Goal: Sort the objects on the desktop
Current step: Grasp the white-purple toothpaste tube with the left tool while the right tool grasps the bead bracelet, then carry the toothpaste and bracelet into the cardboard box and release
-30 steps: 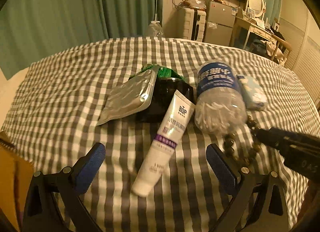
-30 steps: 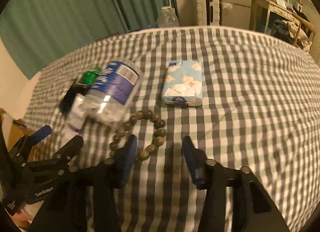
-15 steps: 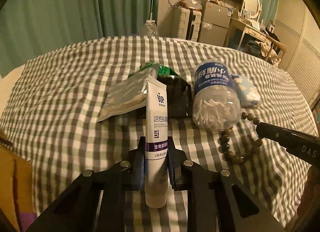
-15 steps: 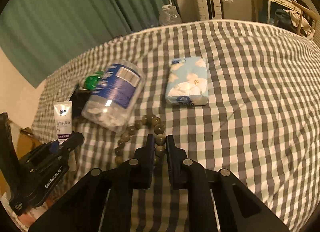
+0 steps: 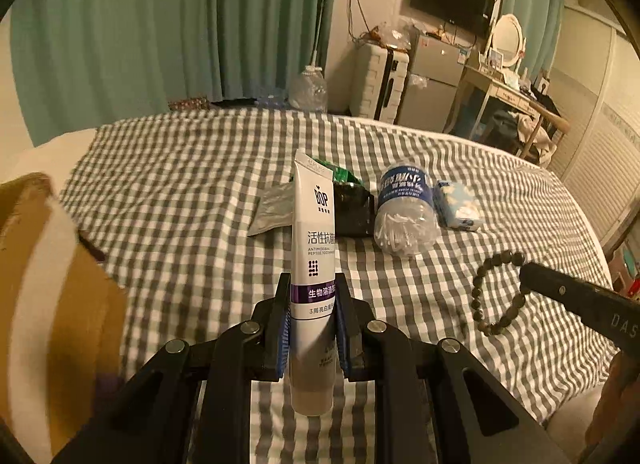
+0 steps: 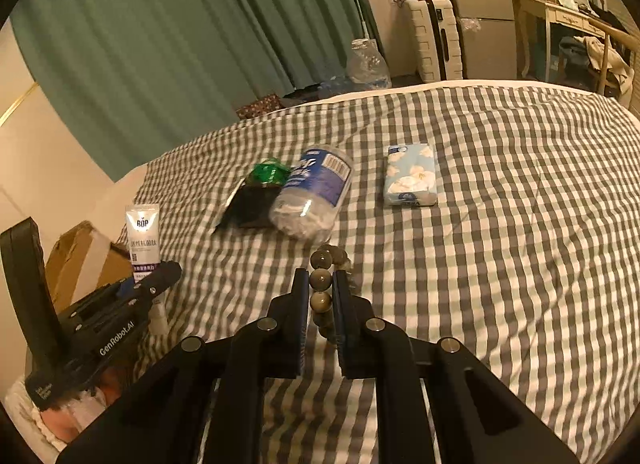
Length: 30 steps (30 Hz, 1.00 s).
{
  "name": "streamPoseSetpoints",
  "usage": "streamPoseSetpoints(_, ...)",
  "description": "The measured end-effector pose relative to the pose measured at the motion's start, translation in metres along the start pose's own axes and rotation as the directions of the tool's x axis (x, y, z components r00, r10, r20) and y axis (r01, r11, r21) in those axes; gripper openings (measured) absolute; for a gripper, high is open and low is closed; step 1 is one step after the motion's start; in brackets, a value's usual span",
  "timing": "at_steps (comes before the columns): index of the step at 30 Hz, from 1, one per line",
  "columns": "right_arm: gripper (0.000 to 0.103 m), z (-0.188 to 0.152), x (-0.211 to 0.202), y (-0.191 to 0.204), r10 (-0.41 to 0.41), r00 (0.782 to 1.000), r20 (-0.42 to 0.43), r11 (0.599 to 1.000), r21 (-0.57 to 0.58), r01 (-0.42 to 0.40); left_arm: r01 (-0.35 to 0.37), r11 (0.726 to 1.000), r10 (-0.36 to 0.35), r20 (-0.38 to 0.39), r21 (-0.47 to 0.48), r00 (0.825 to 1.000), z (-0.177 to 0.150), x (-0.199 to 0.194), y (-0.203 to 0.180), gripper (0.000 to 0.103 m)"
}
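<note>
My left gripper (image 5: 312, 324) is shut on a white toothpaste tube (image 5: 314, 248) and holds it upright above the checked bed cover; it also shows in the right wrist view (image 6: 143, 240). My right gripper (image 6: 321, 296) is shut on a bead bracelet (image 6: 322, 280), lifted off the cover; the bracelet hangs from it in the left wrist view (image 5: 494, 292). On the cover lie a cotton swab jar (image 5: 404, 212) on its side, a tissue pack (image 5: 456, 204), a black pouch (image 5: 352, 208) with a green packet (image 6: 268, 172) and a silver sachet (image 5: 274, 208).
A brown cardboard box (image 5: 48, 304) stands at the left edge of the bed, also seen in the right wrist view (image 6: 80, 256). Green curtains (image 6: 180, 44), a suitcase (image 5: 380, 80) and a desk (image 5: 508, 96) lie beyond the bed.
Both grippers closed, the left on the toothpaste tube and the right on the bracelet, then lifted them off the cover. The left has moved back toward the cardboard box.
</note>
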State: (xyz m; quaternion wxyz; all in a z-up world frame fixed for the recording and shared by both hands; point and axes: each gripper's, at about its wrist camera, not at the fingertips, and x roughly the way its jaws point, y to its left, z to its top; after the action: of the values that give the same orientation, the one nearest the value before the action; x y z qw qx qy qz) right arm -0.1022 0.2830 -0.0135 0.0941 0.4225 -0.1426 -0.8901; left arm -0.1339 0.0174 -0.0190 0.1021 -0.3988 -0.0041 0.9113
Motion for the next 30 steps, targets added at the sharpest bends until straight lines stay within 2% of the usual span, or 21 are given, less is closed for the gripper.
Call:
streamPoseSetpoints(4, 0.011, -0.006, -0.018, 0.012, 0.003, 1.0, 0.005, 1.0, -0.019, -0.003, 0.002, 1.0, -0.002, 0.023, -0.007, 1.0, -0.001, -0.023, 0.003, 0.019)
streamPoseSetpoints(10, 0.011, -0.006, -0.046, 0.047, 0.052, 0.998, 0.025, 0.996, -0.072, -0.05, 0.005, 1.0, -0.005, 0.043, -0.007, 0.999, 0.004, -0.057, 0.016, 0.019)
streamPoseSetpoints(18, 0.011, 0.009, -0.096, 0.124, 0.163, 0.983, 0.083, 0.972, -0.184, -0.145, -0.008, 0.999, 0.013, 0.102, -0.05, 0.995, 0.02, -0.121, 0.044, 0.019)
streamPoseSetpoints(25, 0.011, 0.026, -0.109, 0.216, 0.29, 0.954, 0.072, 0.92, -0.294, -0.257, -0.073, 0.993, 0.088, 0.17, -0.092, 0.981, 0.037, -0.174, 0.098, 0.019)
streamPoseSetpoints(30, 0.011, 0.021, -0.095, 0.282, 0.326, 0.945, 0.03, 0.881, -0.373, -0.293, -0.139, 0.978, 0.167, 0.18, -0.158, 0.969, 0.028, -0.195, 0.156, 0.019)
